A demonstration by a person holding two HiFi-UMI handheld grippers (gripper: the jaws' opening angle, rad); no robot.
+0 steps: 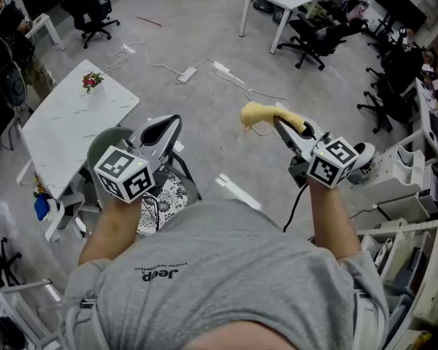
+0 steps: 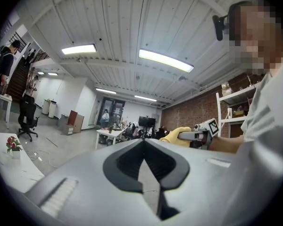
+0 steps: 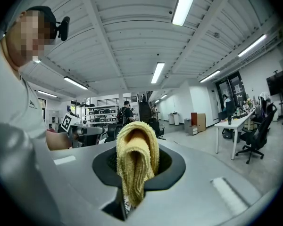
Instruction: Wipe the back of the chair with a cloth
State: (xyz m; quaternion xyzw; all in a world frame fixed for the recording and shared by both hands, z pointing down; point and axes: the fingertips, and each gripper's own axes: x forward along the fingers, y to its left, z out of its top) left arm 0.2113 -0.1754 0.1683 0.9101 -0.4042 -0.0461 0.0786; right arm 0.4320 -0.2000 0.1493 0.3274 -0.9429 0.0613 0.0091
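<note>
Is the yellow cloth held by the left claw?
No, the yellow cloth sits pinched in the right claw; the left claw holds nothing.

Yellow cloth (image 3: 137,164) (folded over) pinched in the right gripper (image 1: 279,125), raised

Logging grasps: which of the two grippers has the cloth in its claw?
The right gripper: a folded yellow cloth is pinched in its claw. The left gripper has its claw shut on nothing.

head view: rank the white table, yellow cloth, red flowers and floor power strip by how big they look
1. white rectangular marble-look table
2. fluffy yellow cloth, though nearer the camera
3. small red flower bunch and white power strip on the floor: too alike to rank
</note>
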